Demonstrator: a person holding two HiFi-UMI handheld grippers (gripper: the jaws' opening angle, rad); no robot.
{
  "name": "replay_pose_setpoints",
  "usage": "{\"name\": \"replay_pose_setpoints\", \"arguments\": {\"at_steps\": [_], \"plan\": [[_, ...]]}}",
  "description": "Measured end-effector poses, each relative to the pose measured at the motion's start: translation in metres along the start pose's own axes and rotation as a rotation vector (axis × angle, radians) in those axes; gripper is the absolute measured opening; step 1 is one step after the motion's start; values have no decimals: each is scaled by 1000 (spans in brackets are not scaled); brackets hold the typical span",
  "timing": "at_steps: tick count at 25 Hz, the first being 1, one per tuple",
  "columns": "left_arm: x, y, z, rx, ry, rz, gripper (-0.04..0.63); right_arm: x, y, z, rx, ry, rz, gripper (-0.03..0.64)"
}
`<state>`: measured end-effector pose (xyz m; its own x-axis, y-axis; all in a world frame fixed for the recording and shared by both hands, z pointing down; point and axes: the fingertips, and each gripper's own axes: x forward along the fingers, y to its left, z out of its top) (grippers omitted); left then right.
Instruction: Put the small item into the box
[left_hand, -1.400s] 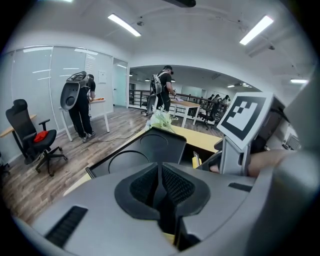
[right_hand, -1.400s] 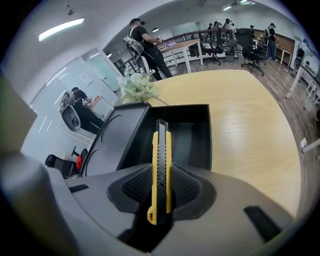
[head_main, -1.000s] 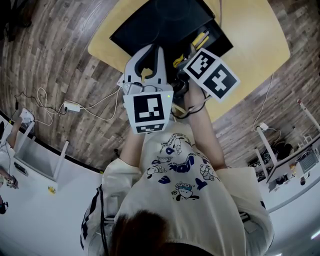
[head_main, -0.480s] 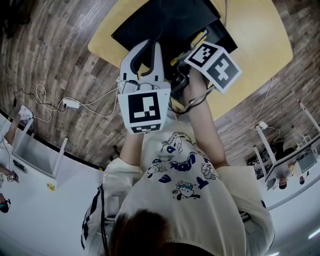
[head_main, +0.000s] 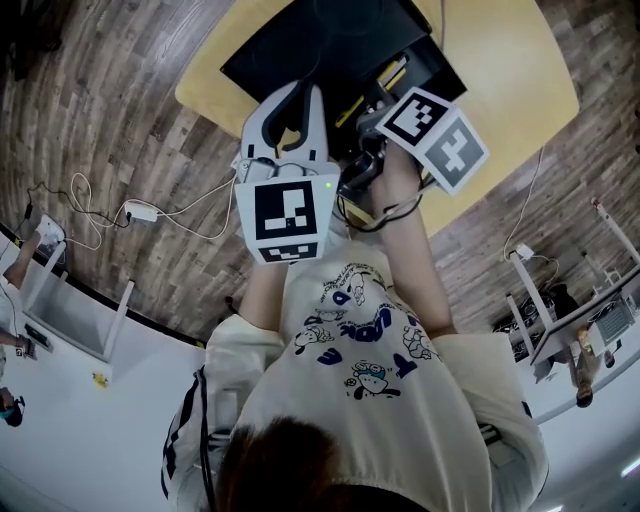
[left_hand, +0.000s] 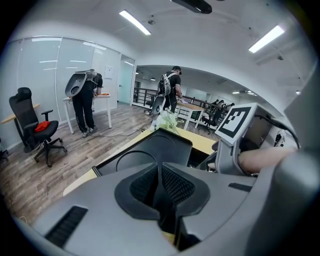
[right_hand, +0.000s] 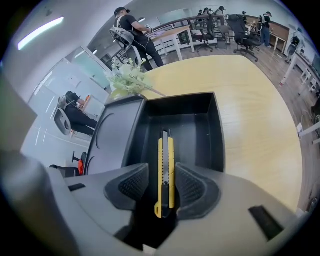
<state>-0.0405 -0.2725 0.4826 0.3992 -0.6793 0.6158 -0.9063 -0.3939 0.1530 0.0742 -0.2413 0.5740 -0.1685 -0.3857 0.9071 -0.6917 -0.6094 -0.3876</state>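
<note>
Over the open black box (right_hand: 217, 131), the right gripper (right_hand: 164, 187) has its jaws opening. The yellow utility knife (right_hand: 164, 170) stands between the pads with a sliver of gap on each side, so nothing seems to press on it. The knife's long axis runs straight along the jaws, its tip pointing out over the box's floor and its tail end nearest the gripper's throat. Whether it already touches the box's floor I cannot tell. The left gripper (left_hand: 160, 186) hangs on the lid side of the box, jaws pressed together on nothing, and it is the farther of the two from the knife.
</note>
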Motion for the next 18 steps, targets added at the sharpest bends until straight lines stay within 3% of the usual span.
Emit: {"name": "replay_pose_setpoints", "arguments": {"at_steps": [3, 6, 13, 18], "plan": [[-3, -6, 10, 4, -28, -6, 35, -15, 6, 7, -43, -41, 48, 170], [-11, -10, 22, 19, -57, -2, 35, -35, 15, 15, -195, -134, 61, 116], [-37, -31, 53, 70, -151, 19, 35, -109, 43, 35, -566, -452, 131, 48], [-63, -46, 83, 102, -245, 42, 35, -172, 67, 50, -686, -662, 239, 43]]}}
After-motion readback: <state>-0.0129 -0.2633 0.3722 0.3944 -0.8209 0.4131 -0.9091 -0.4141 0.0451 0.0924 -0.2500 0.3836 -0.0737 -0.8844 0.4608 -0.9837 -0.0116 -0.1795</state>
